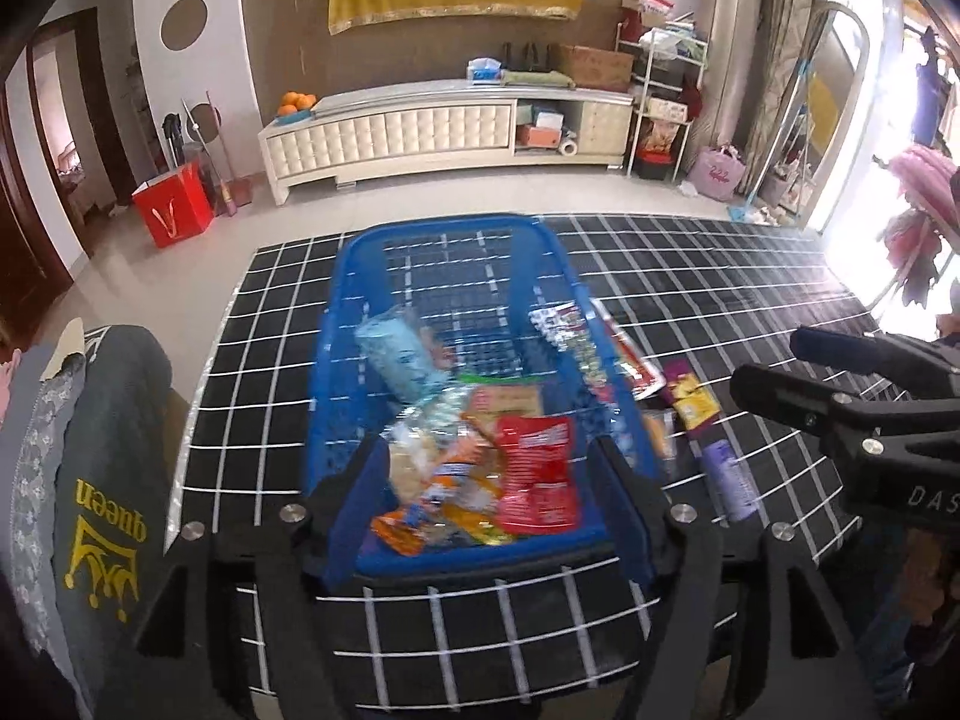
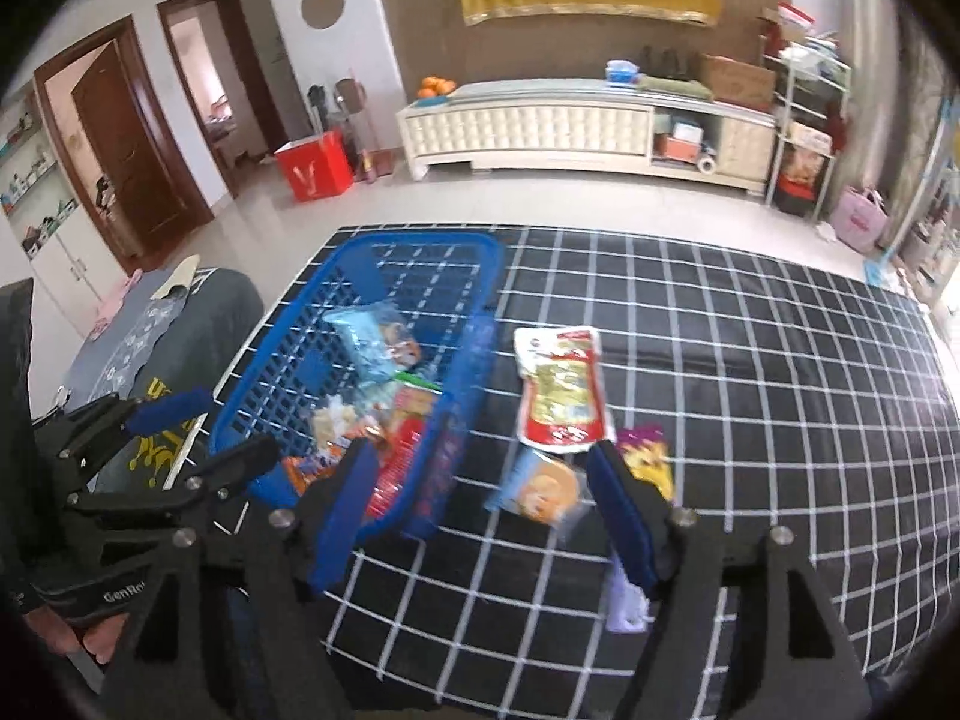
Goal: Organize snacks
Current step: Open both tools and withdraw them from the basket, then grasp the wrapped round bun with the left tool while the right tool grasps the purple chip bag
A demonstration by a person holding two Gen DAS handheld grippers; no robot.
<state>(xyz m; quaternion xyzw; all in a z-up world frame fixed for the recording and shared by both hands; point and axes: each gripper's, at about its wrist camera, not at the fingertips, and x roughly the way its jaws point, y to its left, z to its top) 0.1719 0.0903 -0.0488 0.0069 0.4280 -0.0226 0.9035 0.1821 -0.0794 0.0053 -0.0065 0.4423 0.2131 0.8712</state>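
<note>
Snack packets [image 1: 534,474] lie in the basket [image 1: 336,324]; more packets [image 2: 561,384] lie right of it.

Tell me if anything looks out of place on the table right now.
Four snack packets still lie on the checked tablecloth outside the blue basket: a red-and-yellow pouch, a round pastry in clear wrap, a purple-and-yellow packet and a lilac packet. Nothing looks spilled or damaged.

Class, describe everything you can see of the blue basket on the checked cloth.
The blue basket is a rectangular plastic crate with lattice walls and floor and a solid rounded rim. It sits upright on the black-and-white checked cloth, open-topped, its near half piled with snack packets, its far end bare. More packets lie beside it.
</note>
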